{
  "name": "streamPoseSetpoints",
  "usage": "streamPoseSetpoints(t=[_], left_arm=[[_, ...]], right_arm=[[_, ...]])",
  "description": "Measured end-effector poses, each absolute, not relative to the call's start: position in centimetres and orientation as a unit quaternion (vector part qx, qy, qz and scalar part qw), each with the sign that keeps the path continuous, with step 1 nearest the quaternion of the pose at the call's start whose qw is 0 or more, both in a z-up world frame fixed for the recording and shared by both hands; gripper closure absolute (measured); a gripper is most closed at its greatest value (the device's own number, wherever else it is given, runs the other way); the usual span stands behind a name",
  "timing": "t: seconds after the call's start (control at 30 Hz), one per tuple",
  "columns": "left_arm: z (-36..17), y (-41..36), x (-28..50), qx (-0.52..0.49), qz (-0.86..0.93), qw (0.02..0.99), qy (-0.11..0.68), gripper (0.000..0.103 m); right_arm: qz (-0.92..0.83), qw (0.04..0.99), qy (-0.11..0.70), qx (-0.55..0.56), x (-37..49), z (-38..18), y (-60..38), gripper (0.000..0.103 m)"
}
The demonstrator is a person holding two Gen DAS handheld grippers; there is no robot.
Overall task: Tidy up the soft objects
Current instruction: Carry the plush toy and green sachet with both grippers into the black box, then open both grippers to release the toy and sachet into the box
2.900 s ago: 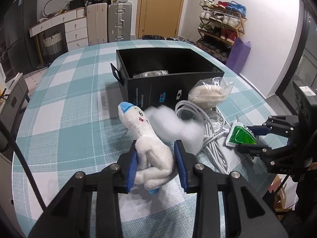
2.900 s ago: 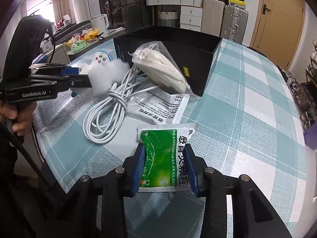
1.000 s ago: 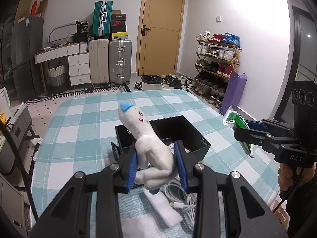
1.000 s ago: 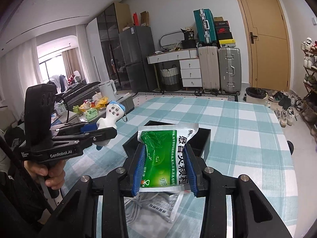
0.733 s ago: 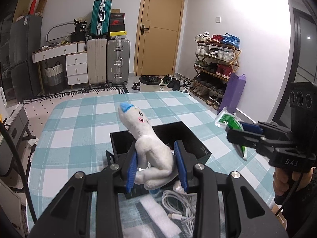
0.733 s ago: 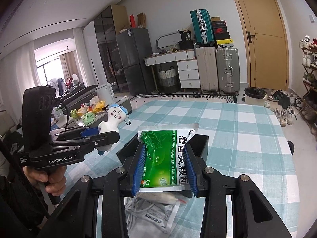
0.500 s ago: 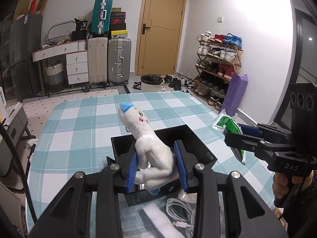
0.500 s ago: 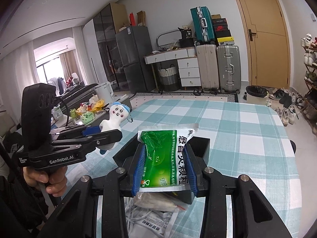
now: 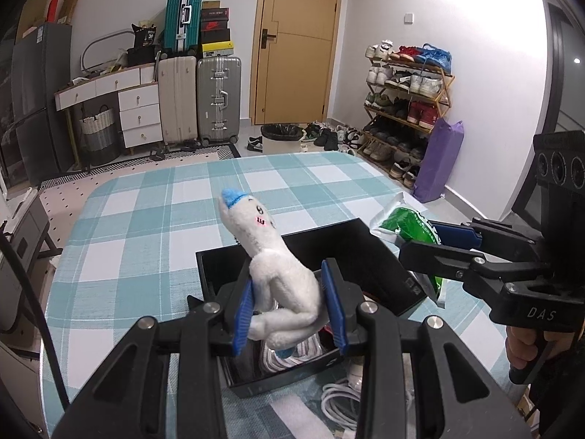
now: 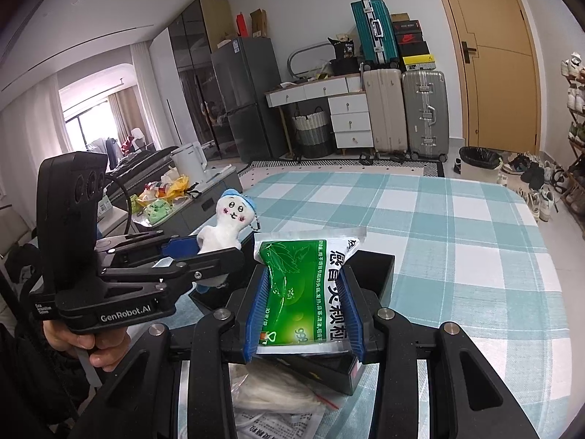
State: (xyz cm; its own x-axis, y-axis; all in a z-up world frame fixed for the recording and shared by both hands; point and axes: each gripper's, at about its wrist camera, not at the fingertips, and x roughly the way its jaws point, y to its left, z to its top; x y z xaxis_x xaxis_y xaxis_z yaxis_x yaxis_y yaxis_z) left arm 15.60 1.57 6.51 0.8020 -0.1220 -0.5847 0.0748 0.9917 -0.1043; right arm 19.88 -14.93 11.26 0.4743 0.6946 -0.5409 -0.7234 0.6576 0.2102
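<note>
My left gripper (image 9: 289, 307) is shut on a white plush toy with a blue cap (image 9: 270, 256) and holds it above the open black box (image 9: 369, 256) on the checked table. The toy also shows in the right wrist view (image 10: 228, 226), in the left gripper (image 10: 204, 252). My right gripper (image 10: 305, 314) is shut on a green medicine packet (image 10: 303, 285), held over the box's near edge (image 10: 380, 267). In the left wrist view the right gripper (image 9: 431, 241) holds the packet (image 9: 409, 226) at the box's right side.
A white cable coil (image 9: 340, 398) and a white foam piece (image 9: 292, 417) lie in front of the box. A clear bag of white cloth (image 10: 278, 391) and a printed leaflet (image 10: 278, 424) lie below my right gripper. The teal checked tablecloth (image 9: 146, 219) stretches beyond.
Both grippers have lifted their objects off the table and moved toward the black box; in the last second they came lower and nearer over it.
</note>
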Motion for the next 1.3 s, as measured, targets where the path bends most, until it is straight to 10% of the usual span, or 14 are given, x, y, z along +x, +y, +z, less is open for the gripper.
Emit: streamPoseSetpoints(t=[1.3], left_arm=[[2.8,0.7,18.8,-0.012,-0.05,0.93,0.364,0.066]], right_arm=[[0.396,0.858,0.324,-0.048,22.6,8.0,-12.4,0.053]])
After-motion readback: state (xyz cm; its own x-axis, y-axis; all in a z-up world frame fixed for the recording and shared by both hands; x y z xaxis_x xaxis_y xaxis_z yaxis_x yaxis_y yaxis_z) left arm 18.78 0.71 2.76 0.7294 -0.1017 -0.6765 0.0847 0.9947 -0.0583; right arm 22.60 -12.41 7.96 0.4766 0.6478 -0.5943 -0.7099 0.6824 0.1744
